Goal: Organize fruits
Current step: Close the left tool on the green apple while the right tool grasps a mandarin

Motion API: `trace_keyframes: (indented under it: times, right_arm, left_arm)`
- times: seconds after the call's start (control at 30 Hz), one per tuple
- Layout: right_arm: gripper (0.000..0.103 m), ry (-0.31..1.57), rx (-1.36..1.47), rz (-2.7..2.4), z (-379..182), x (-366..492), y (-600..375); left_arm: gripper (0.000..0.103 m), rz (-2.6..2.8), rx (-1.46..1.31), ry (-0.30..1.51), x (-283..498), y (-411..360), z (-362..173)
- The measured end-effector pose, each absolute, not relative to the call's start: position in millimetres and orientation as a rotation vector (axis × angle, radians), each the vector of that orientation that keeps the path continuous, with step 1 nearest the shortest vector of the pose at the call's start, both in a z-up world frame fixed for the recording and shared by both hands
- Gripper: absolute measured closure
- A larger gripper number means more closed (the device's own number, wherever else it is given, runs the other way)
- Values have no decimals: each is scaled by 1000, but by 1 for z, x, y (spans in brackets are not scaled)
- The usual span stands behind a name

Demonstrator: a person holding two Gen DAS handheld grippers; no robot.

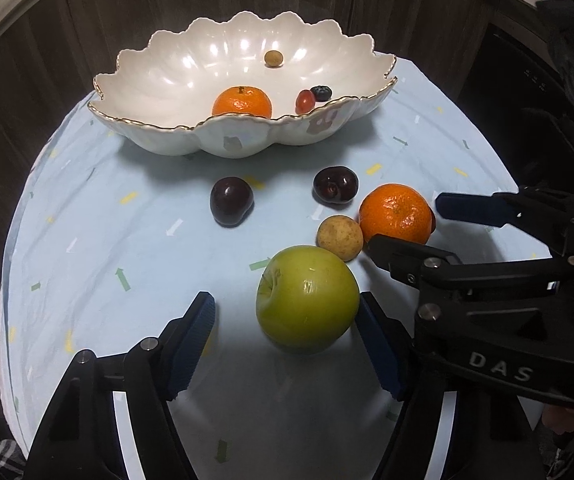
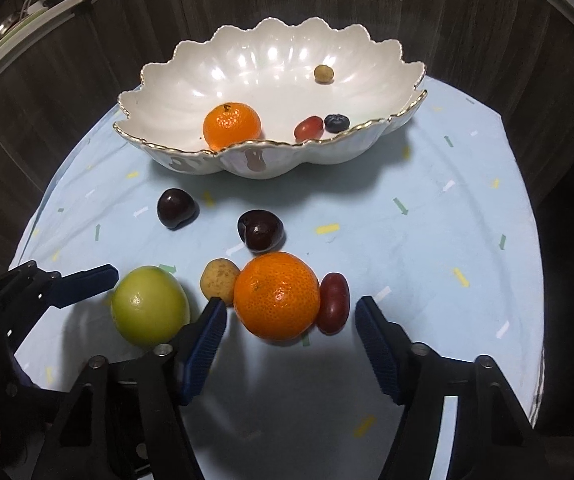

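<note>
Tongs of the left hand (image 1: 287, 334) stand spread around the green apple (image 1: 307, 298): the right pad touches its flank, the left pad (image 1: 191, 344) is apart. Tongs of the right hand (image 2: 291, 344) are spread around the mandarin (image 2: 277, 296), neither pad touching. Both fruits rest on the worktop (image 2: 427, 240), near the scalloped bowl (image 2: 375, 56). Centre each fruit between the pads before closing. On the right, keep the red grape (image 2: 333, 304) and the small tan fruit (image 2: 219, 282), which flank the mandarin, outside the grip. Lift vertically, then carry over the rim.
</note>
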State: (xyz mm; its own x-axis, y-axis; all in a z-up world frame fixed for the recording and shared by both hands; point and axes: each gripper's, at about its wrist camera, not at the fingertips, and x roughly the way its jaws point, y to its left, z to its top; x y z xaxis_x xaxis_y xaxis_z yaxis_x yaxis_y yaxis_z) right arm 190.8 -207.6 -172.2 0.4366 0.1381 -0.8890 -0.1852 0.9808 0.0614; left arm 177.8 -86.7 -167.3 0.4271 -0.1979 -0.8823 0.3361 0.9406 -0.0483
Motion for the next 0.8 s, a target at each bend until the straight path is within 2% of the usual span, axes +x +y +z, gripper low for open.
trace_keyframes:
  times: [0.13,0.33,0.7,0.77,0.8]
  right_arm:
    - [41,1100,-43,202,-174,192,-207]
    - [44,1090,-50,204,-174,191,-206]
    - [52,1068,-43,218,-168,191,-206]
    - [57,1062,-41,230,-165,190,-205]
    - [66,1057,-38,241,-164,189,-204]
  left_arm:
    - [37,-347,131,1083,179,-87,-168]
    - [54,-389,122,1086,178,-90,-168]
    - [54,-382,110,1095,179,-88,-164]
    - [54,-379,108,1094,179,-86,-163]
    - [54,-379,108,1093,179,-86,-162]
